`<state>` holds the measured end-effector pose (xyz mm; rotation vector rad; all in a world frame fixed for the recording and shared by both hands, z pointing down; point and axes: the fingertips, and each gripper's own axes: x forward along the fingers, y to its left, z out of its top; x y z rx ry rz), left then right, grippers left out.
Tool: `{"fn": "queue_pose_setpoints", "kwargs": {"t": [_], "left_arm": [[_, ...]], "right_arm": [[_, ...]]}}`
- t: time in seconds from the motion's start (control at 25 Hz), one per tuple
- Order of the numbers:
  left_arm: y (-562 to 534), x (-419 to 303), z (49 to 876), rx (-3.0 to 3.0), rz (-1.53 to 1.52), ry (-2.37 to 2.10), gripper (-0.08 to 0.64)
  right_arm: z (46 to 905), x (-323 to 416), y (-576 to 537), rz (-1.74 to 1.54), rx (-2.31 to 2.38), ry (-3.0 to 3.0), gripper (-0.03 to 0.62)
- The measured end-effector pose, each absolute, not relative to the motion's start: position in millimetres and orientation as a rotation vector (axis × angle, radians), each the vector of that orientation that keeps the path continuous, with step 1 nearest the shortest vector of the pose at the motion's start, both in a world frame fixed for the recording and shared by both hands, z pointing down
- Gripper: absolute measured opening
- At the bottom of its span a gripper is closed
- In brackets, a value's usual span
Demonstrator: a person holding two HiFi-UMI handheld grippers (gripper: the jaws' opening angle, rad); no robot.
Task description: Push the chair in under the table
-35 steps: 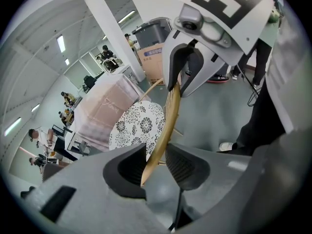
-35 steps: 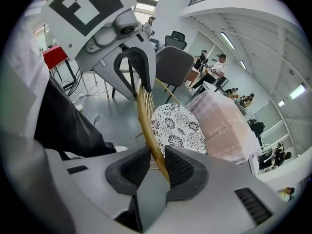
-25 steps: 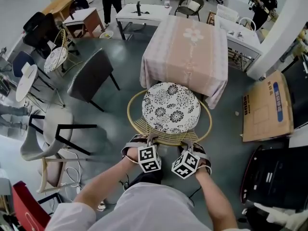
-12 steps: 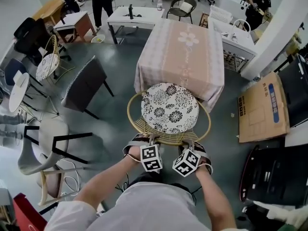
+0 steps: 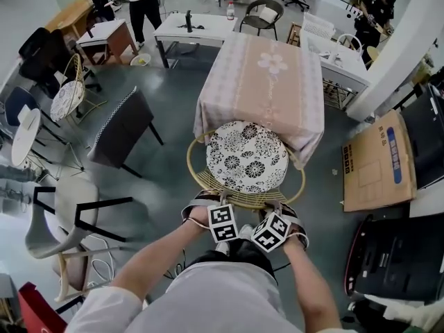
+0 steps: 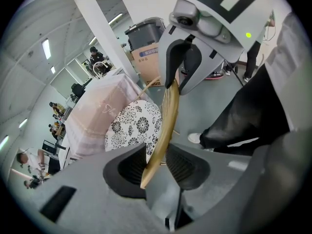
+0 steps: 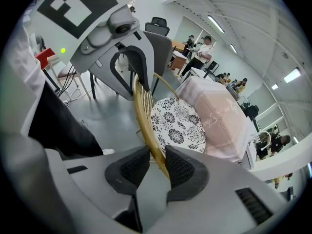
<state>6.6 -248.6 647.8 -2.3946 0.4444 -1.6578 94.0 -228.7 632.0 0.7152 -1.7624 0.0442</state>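
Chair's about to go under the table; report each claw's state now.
Left claw: closed on the chair rim.
Right claw: closed on the chair rim too.

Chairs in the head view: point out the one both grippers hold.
The rattan chair with the flowered cushion, at the pink-clothed table: left gripper and right gripper grip its back rim. The other chairs stand apart, untouched.
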Motion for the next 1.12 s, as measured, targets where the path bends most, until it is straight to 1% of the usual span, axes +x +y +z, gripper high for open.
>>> {"fn": "queue_pose_setpoints", "kwargs": {"t": [0.8, 1.12], "left_arm": [[-349, 26, 652, -2.355, -1.716, 0.482, 0.127], [-357, 32, 658, -2.378, -1.741, 0.445, 0.126]], "right_arm": [[632, 114, -324, 0.027, 0.696, -1.805, 0.087], [633, 121, -331, 0.028, 0.621, -1.848, 0.087]]}}
